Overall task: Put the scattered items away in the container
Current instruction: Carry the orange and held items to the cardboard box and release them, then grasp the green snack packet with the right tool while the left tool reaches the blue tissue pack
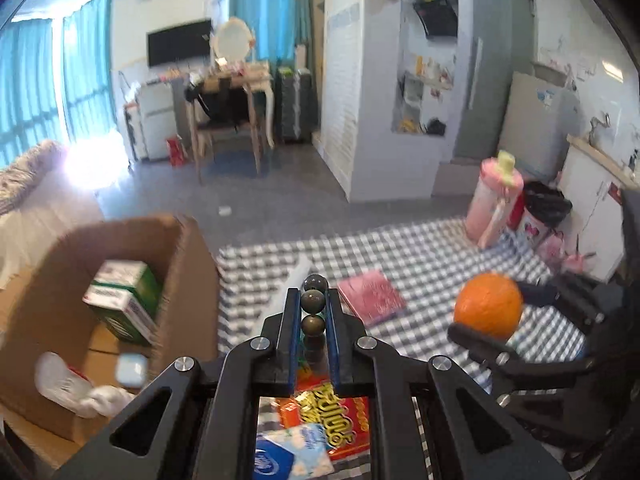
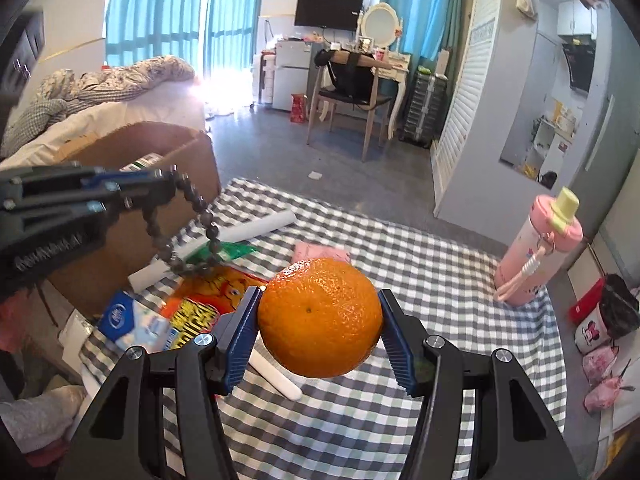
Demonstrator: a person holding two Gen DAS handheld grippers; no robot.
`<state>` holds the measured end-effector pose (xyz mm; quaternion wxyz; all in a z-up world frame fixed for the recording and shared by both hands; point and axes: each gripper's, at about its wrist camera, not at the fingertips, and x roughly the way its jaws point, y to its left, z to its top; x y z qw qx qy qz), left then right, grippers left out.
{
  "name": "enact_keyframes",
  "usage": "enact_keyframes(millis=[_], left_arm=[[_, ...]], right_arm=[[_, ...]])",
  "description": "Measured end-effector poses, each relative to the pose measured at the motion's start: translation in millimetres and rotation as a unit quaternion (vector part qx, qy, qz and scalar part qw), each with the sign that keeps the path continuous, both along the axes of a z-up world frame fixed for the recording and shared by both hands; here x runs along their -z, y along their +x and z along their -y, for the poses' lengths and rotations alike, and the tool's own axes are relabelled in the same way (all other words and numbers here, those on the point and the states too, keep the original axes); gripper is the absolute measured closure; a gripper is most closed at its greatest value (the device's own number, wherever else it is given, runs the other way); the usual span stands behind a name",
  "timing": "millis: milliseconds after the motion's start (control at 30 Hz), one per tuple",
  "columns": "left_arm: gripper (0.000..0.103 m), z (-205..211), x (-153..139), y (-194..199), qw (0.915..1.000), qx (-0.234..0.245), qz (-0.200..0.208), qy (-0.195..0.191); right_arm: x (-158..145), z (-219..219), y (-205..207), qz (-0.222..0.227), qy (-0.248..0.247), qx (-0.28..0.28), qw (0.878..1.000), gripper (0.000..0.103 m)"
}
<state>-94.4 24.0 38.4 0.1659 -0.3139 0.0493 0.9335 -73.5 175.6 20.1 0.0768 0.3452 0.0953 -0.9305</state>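
My left gripper [image 1: 314, 296] is shut on a dark bead bracelet [image 1: 313, 302], lifted above the checked cloth [image 1: 420, 264]. In the right wrist view the left gripper [image 2: 164, 180] is at the left and the bracelet [image 2: 210, 220] hangs from it in a loop, beside the open cardboard box [image 2: 176, 148]. My right gripper [image 2: 320, 300] is shut on an orange [image 2: 320, 316], held above the cloth [image 2: 440, 320]. The left wrist view shows that orange [image 1: 488, 306] at the right. The box [image 1: 188, 264] sits left of the cloth and holds green cartons [image 1: 124, 300] and a white cloth.
On the checked cloth lie a pink notebook [image 2: 320, 254], a white roll [image 2: 256, 224], a green packet [image 2: 228, 250], a red snack packet [image 2: 204, 300], a blue tissue pack [image 2: 132, 324] and a white stick [image 2: 276, 376]. A pink bottle [image 2: 536, 248] stands at the right edge. A bed is behind the box.
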Motion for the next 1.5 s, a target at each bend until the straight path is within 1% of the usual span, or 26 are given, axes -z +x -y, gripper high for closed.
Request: enact_keyframes(millis=[67,267,400,467,533,600,733,800,833,867,900,933,967,1033,1067,1100,1167,1200,1300,1367,1433,1500], left_arm=[[0.092,12,-12,4,0.9997,-0.017,-0.017,-0.003],[0.092,54,-32,11,0.9973,-0.062,-0.040,0.007],[0.092,89,-39,16,0.9932,-0.105,-0.050,0.009],[0.092,108,-41,18,0.9903,-0.129,-0.052,0.010],[0.092,126,-40,20,0.9871,-0.153,-0.048,0.008],[0.092,143,-36,21,0.9830,-0.179,-0.043,0.002],[0.092,175,-20,16,0.9749,-0.222,-0.017,-0.005],[0.089,184,-10,11,0.9722,-0.234,-0.004,-0.014],[0.080,186,-5,8,0.9714,-0.237,0.002,-0.018],[0.064,189,0,7,0.9699,-0.243,0.005,-0.020],[0.053,192,2,7,0.9676,-0.252,0.005,-0.020],[0.032,196,4,8,0.9655,-0.260,0.006,-0.016],[0.022,200,4,10,0.9650,-0.262,0.007,-0.007],[0.016,204,2,13,0.9671,-0.253,0.007,0.024],[0.014,203,1,15,0.9673,-0.252,0.005,0.031],[0.013,201,-1,16,0.9679,-0.250,0.001,0.029],[0.011,191,-3,19,0.9710,-0.239,-0.005,0.010],[0.011,186,-3,21,0.9726,-0.232,-0.005,0.006],[0.010,166,-3,23,0.9786,-0.205,-0.001,0.010],[0.008,149,-2,24,0.9823,-0.187,-0.002,0.006],[0.008,131,-1,25,0.9861,-0.166,-0.002,0.002],[0.008,111,2,25,0.9892,-0.146,0.002,-0.002]], right_arm=[[-7,10,2,-0.009,0.001,-0.012,1.000,0.046],[-37,50,3,-0.048,-0.002,-0.064,0.997,0.046],[-55,93,3,-0.068,-0.008,-0.123,0.990,0.046],[-61,119,1,-0.074,-0.014,-0.159,0.984,0.046],[-62,143,-2,-0.073,-0.021,-0.188,0.979,0.046],[-59,169,-8,-0.062,-0.027,-0.215,0.974,0.046],[-42,214,-20,-0.041,-0.022,-0.252,0.967,0.046],[-29,234,-26,-0.022,-0.010,-0.270,0.963,0.046],[-22,240,-28,-0.013,-0.005,-0.276,0.961,0.046],[-17,245,-28,-0.010,0.003,-0.277,0.961,0.042],[-13,248,-27,-0.014,0.017,-0.269,0.963,0.036],[-10,249,-26,-0.024,0.032,-0.258,0.965,0.034],[-10,246,-24,-0.033,0.039,-0.252,0.966,0.032],[-16,235,-22,-0.041,0.029,-0.245,0.968,0.028],[-20,226,-21,-0.046,0.023,-0.239,0.970,0.028],[-25,217,-20,-0.053,0.020,-0.229,0.972,0.028],[-35,194,-18,-0.068,0.014,-0.200,0.977,0.028],[-40,179,-19,-0.073,0.011,-0.182,0.981,0.028],[-49,134,-27,-0.076,0.010,-0.121,0.990,0.024],[-48,106,-34,-0.070,0.014,-0.079,0.994,0.024],[-41,76,-43,-0.052,0.014,-0.035,0.998,0.024],[-30,52,-48,-0.031,0.009,-0.008,0.999,0.024]])
